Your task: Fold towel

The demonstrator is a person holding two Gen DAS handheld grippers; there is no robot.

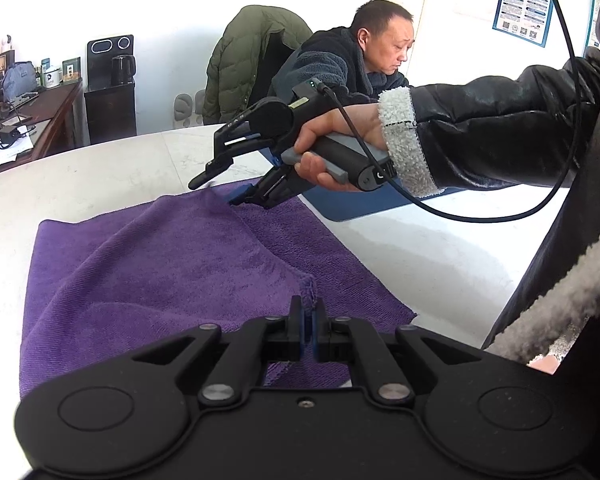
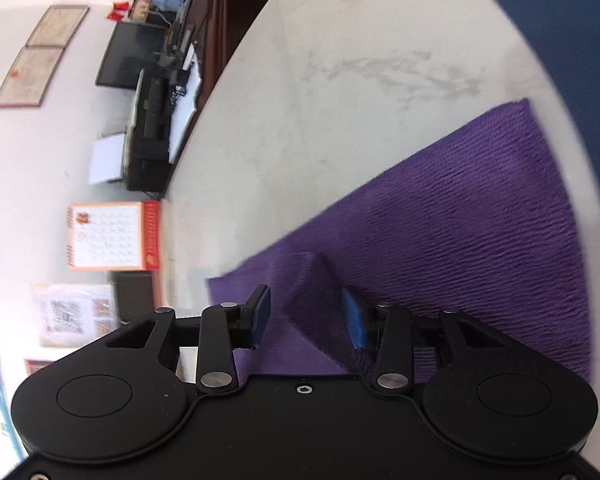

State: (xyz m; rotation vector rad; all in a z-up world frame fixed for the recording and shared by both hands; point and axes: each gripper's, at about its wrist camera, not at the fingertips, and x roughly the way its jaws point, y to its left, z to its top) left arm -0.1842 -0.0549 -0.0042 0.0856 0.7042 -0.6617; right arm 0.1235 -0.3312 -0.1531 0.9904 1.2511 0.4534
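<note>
A purple towel (image 1: 172, 256) is spread on the pale marbled counter (image 1: 100, 168), with one layer already laid partway over another. Its near corner is clamped between the closed left tongs (image 1: 308, 322). At the far edge, a raised fold of the cloth is straddled by the right tongs (image 2: 306, 312), whose pads stand apart; whether the fabric is pressed cannot quite be judged through the blur. A blue mat (image 1: 352, 204) is seen beyond the towel.

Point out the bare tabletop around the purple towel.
Bare white table lies left of and beyond the purple towel, and on its right, below the blue mat. Crowded: the towel's far edge, where the right tongs hover, and its near corner, pinched by the left tongs.
</note>
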